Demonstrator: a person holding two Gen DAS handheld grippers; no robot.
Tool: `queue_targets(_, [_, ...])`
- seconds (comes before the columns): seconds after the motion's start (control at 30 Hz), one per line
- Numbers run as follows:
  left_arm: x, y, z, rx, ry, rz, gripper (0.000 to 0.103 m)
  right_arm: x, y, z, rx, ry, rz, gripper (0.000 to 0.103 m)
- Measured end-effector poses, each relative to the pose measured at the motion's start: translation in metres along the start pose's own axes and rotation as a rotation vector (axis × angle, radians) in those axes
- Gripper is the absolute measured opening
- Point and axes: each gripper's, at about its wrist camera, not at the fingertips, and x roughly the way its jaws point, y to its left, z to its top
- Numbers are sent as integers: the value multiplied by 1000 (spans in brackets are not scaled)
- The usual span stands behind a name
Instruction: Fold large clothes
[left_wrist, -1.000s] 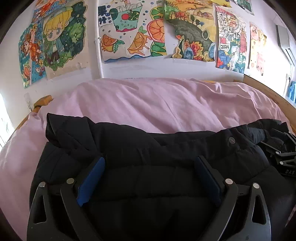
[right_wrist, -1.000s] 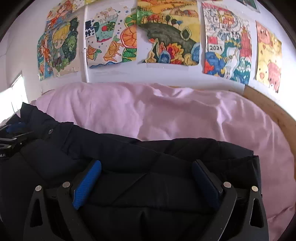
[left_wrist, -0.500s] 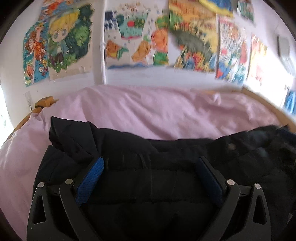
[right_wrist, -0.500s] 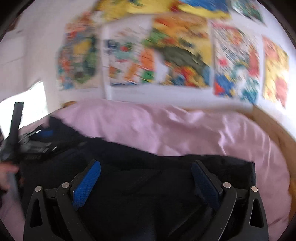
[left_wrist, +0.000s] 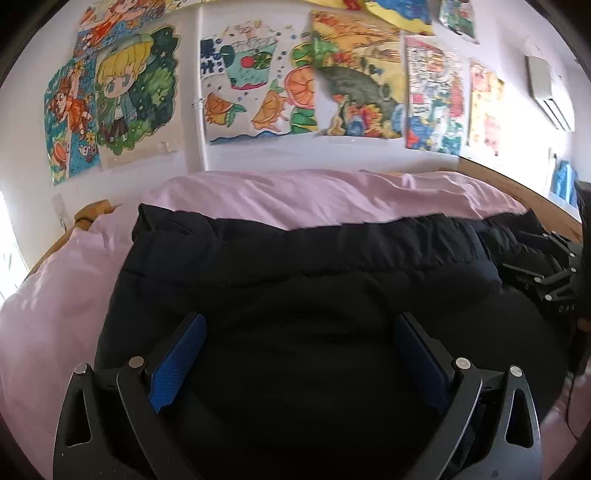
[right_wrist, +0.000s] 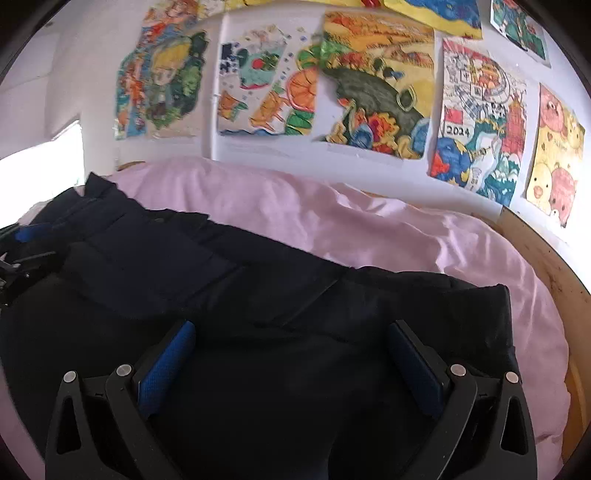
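Observation:
A large black padded jacket lies across a pink bedcover; it also fills the right wrist view. My left gripper is open, its blue-padded fingers spread wide just above the jacket's left part. My right gripper is open too, spread over the jacket's right part near its right edge. Neither holds any fabric. The right gripper's black body shows at the right edge of the left wrist view; the left gripper shows at the left edge of the right wrist view.
The pink bedcover stretches beyond the jacket to a white wall with several colourful drawings. A wooden bed frame curves along the right side. An air conditioner hangs high on the right.
Both grippers have moved forward and up over the jacket, staying open. The jacket's far edge now lies folded further up the bed, smoother, with its collar and snap button out of sight.

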Motion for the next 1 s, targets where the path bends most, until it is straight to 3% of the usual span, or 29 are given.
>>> queue_targets(0.3, [31,15,1,-22,14,-11,102,28,-14,-1,58,15,26,103])
queue_targets(0.67, [34,19,7,-47,31,-15,102,37,-21,3,79,37,51,103])
queue_targets(0.83, [16,17,9,-99,44,6,102,28,-20,9,92,57,50,103])
queue_targets(1.0, [-8,22,22,-198,84,-19,102,2,-19,24,139,55,51,103])
